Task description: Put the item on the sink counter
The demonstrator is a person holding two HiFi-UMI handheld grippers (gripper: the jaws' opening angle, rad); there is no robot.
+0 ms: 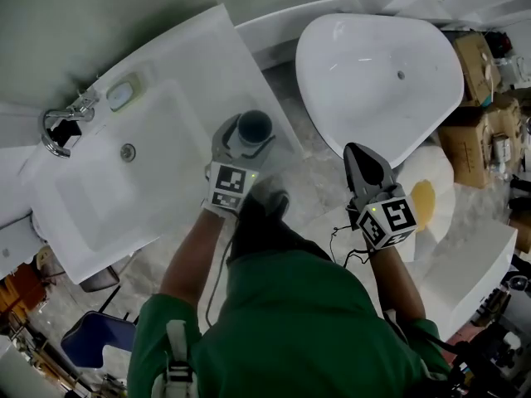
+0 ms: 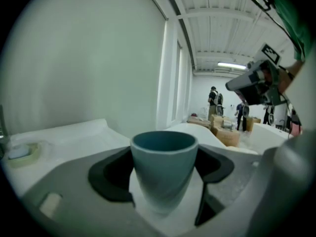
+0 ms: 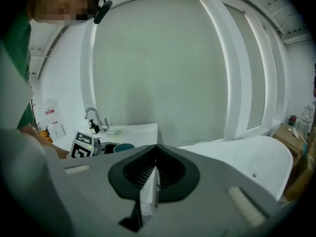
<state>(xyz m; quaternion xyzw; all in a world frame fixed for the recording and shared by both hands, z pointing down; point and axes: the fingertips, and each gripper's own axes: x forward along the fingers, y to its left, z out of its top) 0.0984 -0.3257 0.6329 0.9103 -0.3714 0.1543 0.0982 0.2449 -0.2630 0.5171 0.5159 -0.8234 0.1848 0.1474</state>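
Cup (image 2: 164, 169) upright, gripped between left fingers (image 2: 107, 180)

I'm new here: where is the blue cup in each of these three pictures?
Head view: cup at centre, above the marker cube.
Left gripper view: cup at centre, gripped between the jaws.
Right gripper view: cup small, lower left.
Shared landmark: the sink counter.

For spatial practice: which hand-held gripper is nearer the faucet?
Left. The left hand-held gripper holds the cup across the basin from the faucet; the right hand-held gripper is farther, by the bathtub.
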